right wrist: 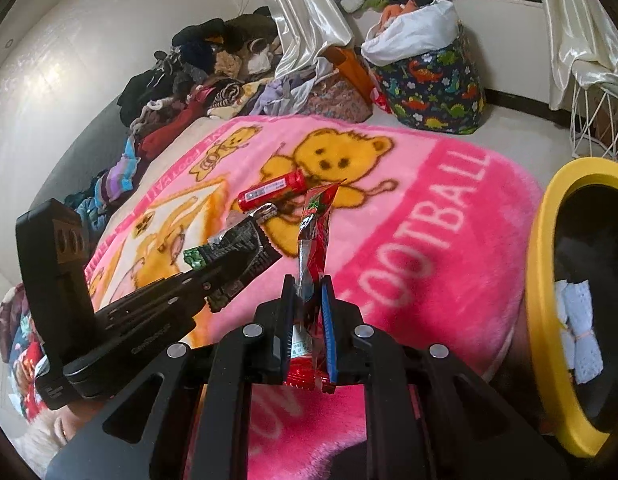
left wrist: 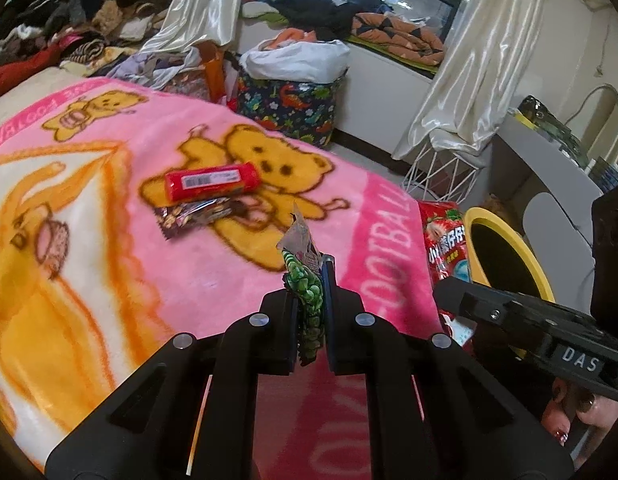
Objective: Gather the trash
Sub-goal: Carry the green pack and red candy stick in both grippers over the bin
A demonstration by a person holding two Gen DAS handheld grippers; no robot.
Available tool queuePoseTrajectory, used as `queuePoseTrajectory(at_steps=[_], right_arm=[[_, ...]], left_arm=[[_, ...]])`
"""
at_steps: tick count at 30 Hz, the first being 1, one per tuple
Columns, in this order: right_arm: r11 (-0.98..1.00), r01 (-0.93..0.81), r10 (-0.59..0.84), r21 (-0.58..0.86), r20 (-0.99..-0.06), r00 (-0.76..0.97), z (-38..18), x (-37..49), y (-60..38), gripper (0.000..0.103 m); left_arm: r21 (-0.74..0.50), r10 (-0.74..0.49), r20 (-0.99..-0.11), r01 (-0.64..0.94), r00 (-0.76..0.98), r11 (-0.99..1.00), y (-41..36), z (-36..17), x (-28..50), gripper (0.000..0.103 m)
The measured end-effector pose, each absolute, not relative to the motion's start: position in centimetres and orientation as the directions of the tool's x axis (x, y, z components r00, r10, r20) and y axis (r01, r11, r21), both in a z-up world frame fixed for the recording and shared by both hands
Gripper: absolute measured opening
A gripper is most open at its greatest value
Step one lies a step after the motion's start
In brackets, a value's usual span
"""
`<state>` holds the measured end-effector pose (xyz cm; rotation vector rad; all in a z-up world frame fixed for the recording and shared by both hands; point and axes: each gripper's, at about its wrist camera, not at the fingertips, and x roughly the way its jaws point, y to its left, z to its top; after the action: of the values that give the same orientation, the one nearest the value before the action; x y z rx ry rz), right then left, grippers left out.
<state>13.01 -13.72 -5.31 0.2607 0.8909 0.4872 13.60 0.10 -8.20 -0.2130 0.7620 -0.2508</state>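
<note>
Green snack wrapper clamped in left gripper jaws; red strawberry packet pinched in right gripper, both above pink teddy blanket; red tube and brown wrapper lie there; yellow-rimmed bin beside bed.

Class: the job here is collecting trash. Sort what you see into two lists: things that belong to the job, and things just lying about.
Part of the job:
- green wrapper, clamped in the left gripper
- red strawberry wrapper, clamped in the right gripper
- red tube packet and dark snack wrapper on the blanket
- yellow-rimmed bin

Lying about:
- pink bear blanket
- dinosaur-print basket
- clothes pile
- curtains
</note>
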Motion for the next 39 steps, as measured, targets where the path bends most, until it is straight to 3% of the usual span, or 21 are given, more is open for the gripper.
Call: queuePoseTrajectory(at_steps=[39], right_arm=[[0.894, -0.076, 0.369, 0.442, -0.628, 0.685, -2.7, 11.9, -28.3, 0.013]], left_arm=[[-0.195, -0.420, -0.611, 0.387, 0.671, 0.901, -10.9, -4.6, 12.1, 0.006]])
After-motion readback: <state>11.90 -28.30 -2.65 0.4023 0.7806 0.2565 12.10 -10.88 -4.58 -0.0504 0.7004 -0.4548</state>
